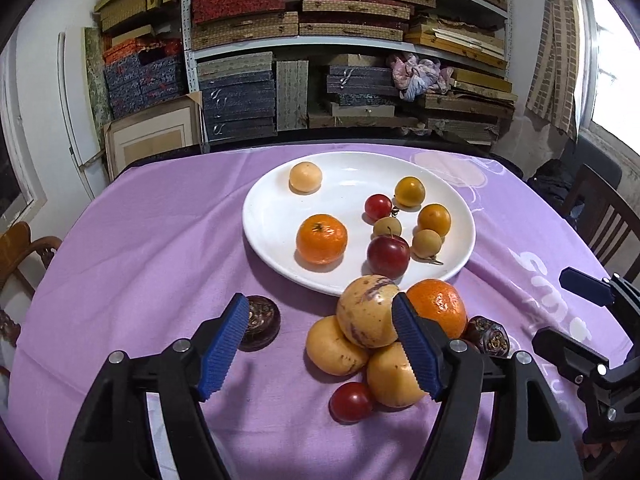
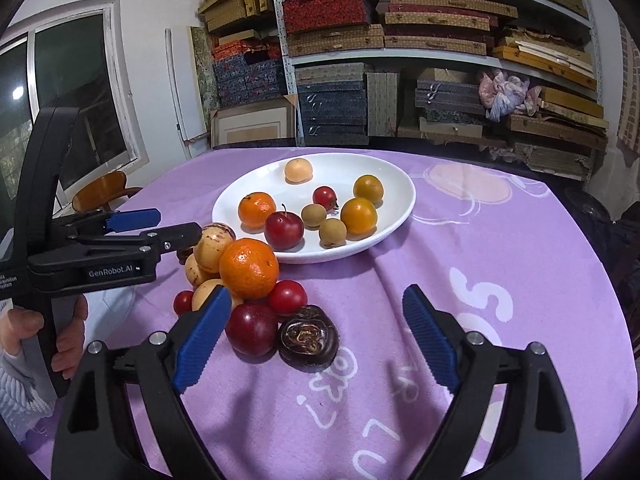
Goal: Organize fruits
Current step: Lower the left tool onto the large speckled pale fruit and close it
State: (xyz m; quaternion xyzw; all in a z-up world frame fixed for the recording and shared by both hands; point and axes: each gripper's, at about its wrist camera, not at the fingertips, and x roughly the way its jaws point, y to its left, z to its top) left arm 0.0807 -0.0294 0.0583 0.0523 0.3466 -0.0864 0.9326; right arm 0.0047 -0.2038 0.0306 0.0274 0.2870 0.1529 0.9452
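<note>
A white plate (image 1: 260,232) holds a mandarin (image 1: 321,239), a red plum (image 1: 388,256) and several small yellow, brown and red fruits. In front of it, a pile lies on the purple cloth: a striped pale melon (image 1: 366,312), an orange (image 1: 438,306), yellow fruits (image 1: 334,346), a red tomato (image 1: 351,402). My left gripper (image 1: 320,304) is open and empty, its right pad beside the melon. My right gripper (image 2: 316,294) is open over the cloth, with a red plum (image 2: 251,330) and a dark brown fruit (image 2: 308,338) just inside its left pad, untouched.
A second dark round fruit (image 1: 258,322) lies by the left gripper's left pad. Wooden chairs (image 1: 600,216) stand around the table. Shelves of boxes (image 1: 320,40) fill the back wall. A hand (image 2: 68,340) holds the left gripper's handle.
</note>
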